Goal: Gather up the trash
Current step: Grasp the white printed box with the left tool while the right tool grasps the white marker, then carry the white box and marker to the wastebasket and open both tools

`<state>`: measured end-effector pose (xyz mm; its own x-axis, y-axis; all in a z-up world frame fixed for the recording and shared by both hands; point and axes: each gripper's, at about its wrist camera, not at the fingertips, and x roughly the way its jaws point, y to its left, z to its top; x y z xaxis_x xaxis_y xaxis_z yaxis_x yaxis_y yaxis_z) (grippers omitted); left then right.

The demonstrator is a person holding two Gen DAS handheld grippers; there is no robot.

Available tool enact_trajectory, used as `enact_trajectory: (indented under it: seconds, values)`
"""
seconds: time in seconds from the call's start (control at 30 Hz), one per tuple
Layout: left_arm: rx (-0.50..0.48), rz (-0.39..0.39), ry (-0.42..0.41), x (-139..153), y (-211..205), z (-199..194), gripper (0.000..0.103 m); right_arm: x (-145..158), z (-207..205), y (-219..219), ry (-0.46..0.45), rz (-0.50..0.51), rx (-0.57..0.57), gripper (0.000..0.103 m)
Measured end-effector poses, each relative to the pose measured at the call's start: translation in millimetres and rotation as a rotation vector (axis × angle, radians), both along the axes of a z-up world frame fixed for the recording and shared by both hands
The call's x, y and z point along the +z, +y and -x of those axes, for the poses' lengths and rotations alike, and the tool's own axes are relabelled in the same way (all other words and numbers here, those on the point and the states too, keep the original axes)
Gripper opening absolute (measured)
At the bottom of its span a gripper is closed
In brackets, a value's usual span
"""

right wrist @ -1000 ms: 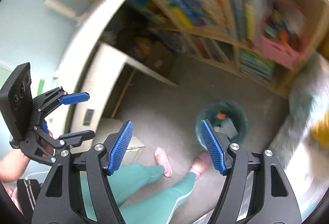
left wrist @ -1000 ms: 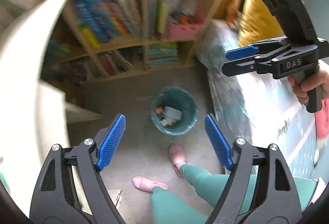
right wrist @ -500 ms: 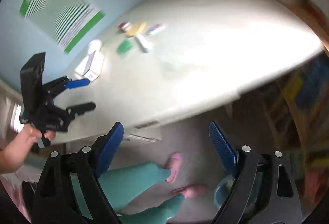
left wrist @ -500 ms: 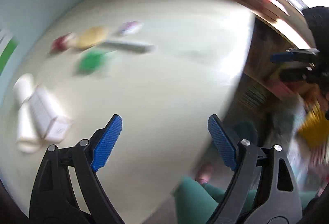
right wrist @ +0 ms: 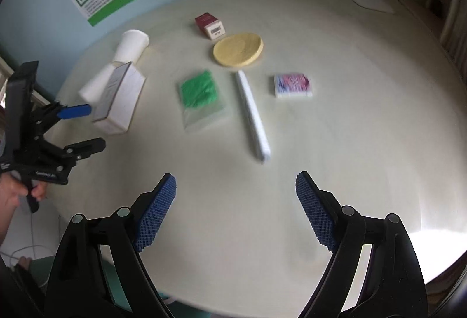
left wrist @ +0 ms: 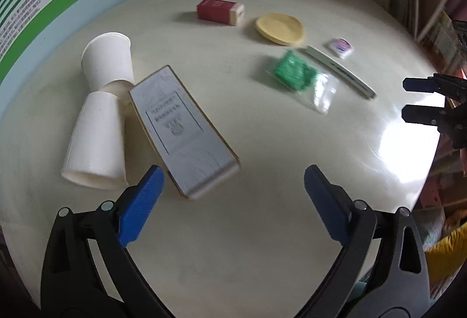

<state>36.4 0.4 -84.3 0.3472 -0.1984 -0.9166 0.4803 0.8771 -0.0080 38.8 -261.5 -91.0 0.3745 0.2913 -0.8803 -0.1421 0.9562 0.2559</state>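
Both tongs now hang over the pale table (left wrist: 233,245) instead of over the floor beside the green bin, which has dropped out of both views, so a drop-off looks finished and the next piece of trash is about to be chosen. The left tongs (left wrist: 233,201) are empty and their jaws are opening, wider than a second ago; the right tongs (right wrist: 235,207) are empty too, wide but easing slightly closed, with bare table between the pads in each view. Taking the grey box (left wrist: 182,131) as the landmark: it lies flat just ahead of the left tongs, nearest their left pad, and propped against the two white paper cups (left wrist: 99,113), which lie on their sides behind it (toward the wall). Farther right of the box sit the bag of green stuff (left wrist: 297,75), then the long white stick (right wrist: 252,113), which points at the gap of the right tongs. Beyond those, well clear of the box, are the yellow disc (right wrist: 238,52), the red carton (left wrist: 220,11) and the small pink packet (right wrist: 292,84). By my reckoning the box suits the left tongs and the stick the right.
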Motion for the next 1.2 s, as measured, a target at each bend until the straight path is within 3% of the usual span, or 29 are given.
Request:
enact_trajectory:
  seconds: [0.13,0.2,0.37,0.53,0.57,0.7,1.0,1.2]
  values:
    - [0.027,-0.044,-0.003,-12,-3,-15,0.095,-17,-26,10,0.035,0.063,0.032,0.073]
    - [0.046,-0.044,0.005,-18,-3,-26,0.095,-26,-35,13,0.049,0.098,0.047,0.061]
    - [0.075,-0.044,0.021,-27,-1,-39,0.093,-38,-46,19,0.032,0.149,0.063,0.045]
    - [0.086,-0.057,0.053,-36,0,-45,0.076,-38,-43,23,0.005,0.207,0.074,0.026]
    - [0.076,-0.068,0.051,-37,-1,-44,0.073,-38,-42,24,0.005,0.208,0.084,0.014]
    - [0.050,-0.044,0.056,-40,-1,-40,0.047,-37,-36,28,0.012,0.230,0.103,0.014]
    - [0.025,-0.043,0.032,-18,-7,-26,0.047,-9,-15,-11,-0.008,0.081,-0.021,0.014]
    - [-0.050,-0.033,0.006,11,-25,-2,0.047,16,25,-41,-0.052,0.027,-0.101,0.014]
